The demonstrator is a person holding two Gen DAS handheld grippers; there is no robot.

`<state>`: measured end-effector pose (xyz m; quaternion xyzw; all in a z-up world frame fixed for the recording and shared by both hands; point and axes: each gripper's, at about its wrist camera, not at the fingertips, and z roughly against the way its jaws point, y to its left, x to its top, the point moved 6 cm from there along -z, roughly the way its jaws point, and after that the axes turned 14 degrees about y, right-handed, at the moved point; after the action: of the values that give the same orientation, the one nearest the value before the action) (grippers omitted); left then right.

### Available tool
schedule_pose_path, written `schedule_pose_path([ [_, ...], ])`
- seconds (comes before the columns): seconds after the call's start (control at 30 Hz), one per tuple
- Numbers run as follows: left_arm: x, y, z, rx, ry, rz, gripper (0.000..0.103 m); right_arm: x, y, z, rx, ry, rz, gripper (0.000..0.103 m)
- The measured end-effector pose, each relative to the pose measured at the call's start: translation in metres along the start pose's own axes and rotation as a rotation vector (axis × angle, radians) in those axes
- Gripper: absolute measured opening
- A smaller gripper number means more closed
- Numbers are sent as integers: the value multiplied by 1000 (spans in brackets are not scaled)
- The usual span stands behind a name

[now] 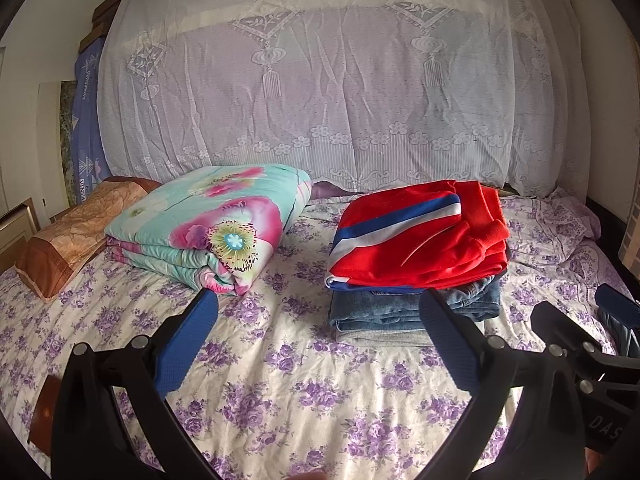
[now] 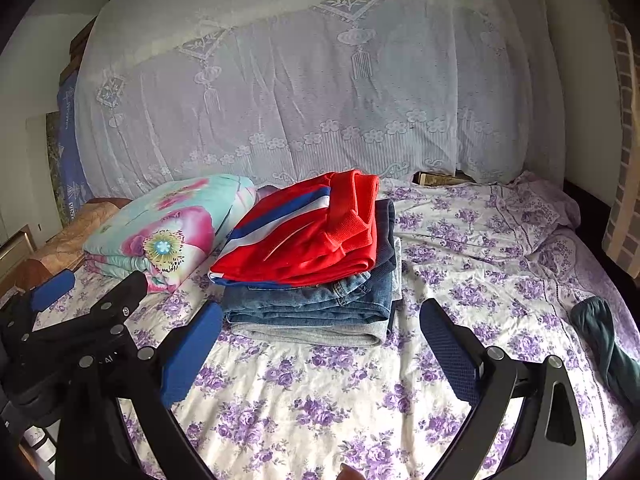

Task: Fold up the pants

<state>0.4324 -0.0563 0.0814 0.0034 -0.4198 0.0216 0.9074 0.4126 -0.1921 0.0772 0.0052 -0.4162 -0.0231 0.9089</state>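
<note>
Both claws hung released over the flowered bedsheet [image 2: 320,400], holding nothing. The left gripper [image 1: 319,308] had its blue pads spread wide, and so did the right gripper [image 2: 320,312]. They stood side by side, just on the near side of the folded stack [image 2: 312,264], with both pairs of tips pointed at it and clear of the cloth.

That stack looked finished to me: a red garment with a blue and white stripe on top, jeans under it and something grey at the bottom. To the left of the stack, just beside it, sat a folded floral quilt [image 1: 208,224], and left of that a brownish pillow [image 1: 72,236].

The piece not yet folded, as far as I could judge, was the dark teal garment [image 2: 600,344]. It lay crumpled well to the right of the stack, close to the bed's right edge. Its long axis ran roughly from the far side toward the near side, bending outward as it came nearer. Only part of it showed, so I could not tell the waist from the leg ends.

It lay off to the right of both claws, and the right one was plainly the nearer. The left would have had to cross in front of the stack to reach it. Bare sheet lay between the garment and the stack, room enough, I thought, to drag it out flat
</note>
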Motion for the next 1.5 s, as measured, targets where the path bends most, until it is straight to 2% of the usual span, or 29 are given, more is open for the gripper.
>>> schedule_pose_path([
  [0.87,0,1,0,0,1,-1,98,0,-1,0,1,0,4,100],
  [1.23,0,-1,5,38,-49,-22,98,0,-2,-1,2,0,4,99],
  [1.5,0,-1,7,47,-53,-23,98,0,-3,0,1,-1,3,100],
])
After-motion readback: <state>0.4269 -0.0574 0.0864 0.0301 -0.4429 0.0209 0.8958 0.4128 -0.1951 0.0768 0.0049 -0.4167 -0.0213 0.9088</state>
